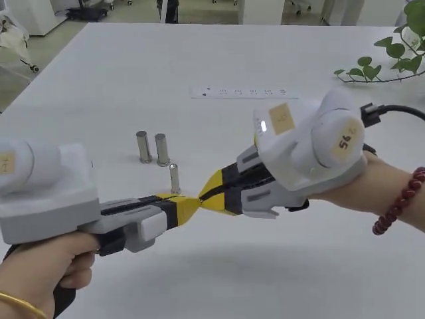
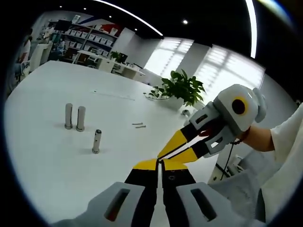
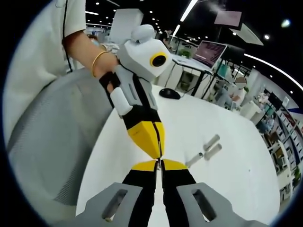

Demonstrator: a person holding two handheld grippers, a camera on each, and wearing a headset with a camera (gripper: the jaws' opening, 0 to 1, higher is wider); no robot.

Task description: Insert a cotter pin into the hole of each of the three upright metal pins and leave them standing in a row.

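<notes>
Three upright metal pins stand on the white table: two side by side (image 1: 144,146) (image 1: 161,149) and a shorter-looking third (image 1: 174,178) in front of them. They also appear as pins (image 2: 68,116) (image 2: 81,118) (image 2: 97,141) in the left gripper view. Two small cotter pins (image 2: 138,125) lie on the table beyond them. My left gripper (image 1: 195,201) and right gripper (image 1: 203,197) meet tip to tip just right of the front pin, above the table. Both are shut, and I see nothing between either pair of jaws. The left gripper (image 2: 160,163) faces the right gripper (image 3: 160,163).
A white power strip (image 1: 242,93) lies at the table's far side, and a potted plant (image 1: 392,56) reaches in at the far right corner. A grey mesh chair (image 3: 47,146) stands by the table's near edge. A black mouse (image 3: 169,93) lies on a desk behind.
</notes>
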